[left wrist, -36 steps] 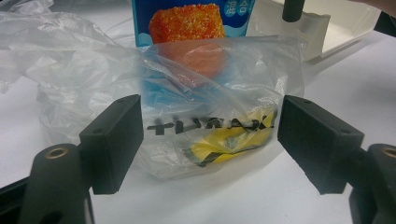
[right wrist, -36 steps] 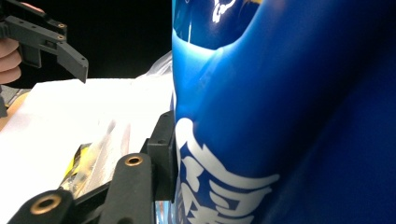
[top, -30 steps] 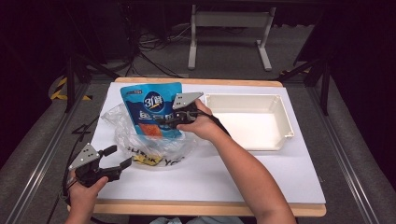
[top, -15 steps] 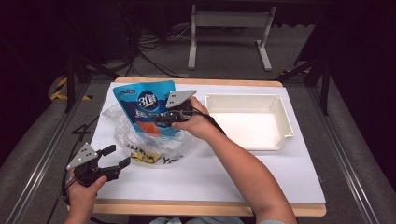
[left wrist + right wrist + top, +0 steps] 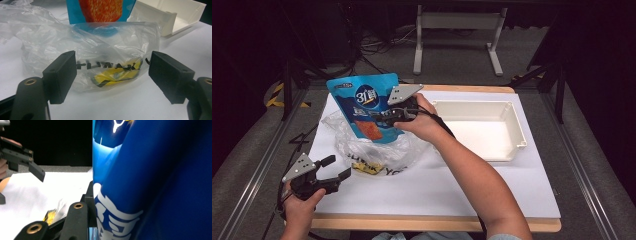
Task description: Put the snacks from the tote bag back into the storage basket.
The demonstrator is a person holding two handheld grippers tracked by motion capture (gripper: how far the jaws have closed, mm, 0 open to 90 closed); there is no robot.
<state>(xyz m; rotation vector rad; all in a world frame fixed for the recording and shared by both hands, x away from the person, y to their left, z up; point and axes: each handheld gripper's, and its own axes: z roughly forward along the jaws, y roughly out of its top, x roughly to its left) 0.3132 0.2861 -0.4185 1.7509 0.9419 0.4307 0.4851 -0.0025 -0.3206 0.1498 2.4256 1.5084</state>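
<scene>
High view: my right gripper [image 5: 384,116] pinches the blue snack pouch [image 5: 367,107], held upright over the clear plastic bag [image 5: 377,147]. My left gripper [image 5: 334,170], jaws spread and empty, sits at the bag's seven o'clock.

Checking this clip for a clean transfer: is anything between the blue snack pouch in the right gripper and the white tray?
Nothing visible. The right gripper holds the blue snack pouch raised above the clear plastic bag, and the bare table stretch toward the white tray holds no obstacle. The tray itself looks empty.
</scene>
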